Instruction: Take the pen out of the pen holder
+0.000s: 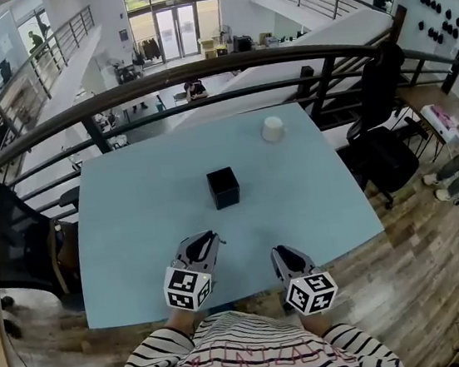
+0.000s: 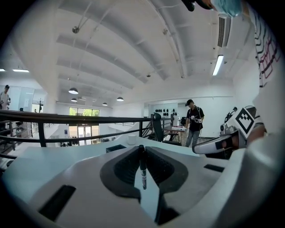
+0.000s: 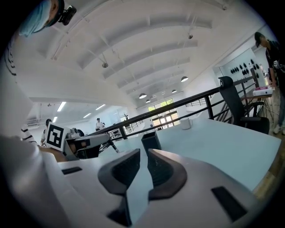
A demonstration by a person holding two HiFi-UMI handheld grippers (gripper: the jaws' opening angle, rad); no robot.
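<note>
Pen (image 2: 142,167) | pinched between pads of left hand-held gripper (image 1: 210,238), clear of holder (image 1: 223,188) | right hand-held gripper (image 3: 143,155) narrow, nothing between jaws | holder stands mid-tabletop (image 1: 135,233), apart from both

The pale blue counter (image 1: 135,233) carries a black square pen holder (image 1: 223,188) near its middle. A white cup (image 1: 273,129) stands beyond the holder, rightward, well apart.
</note>
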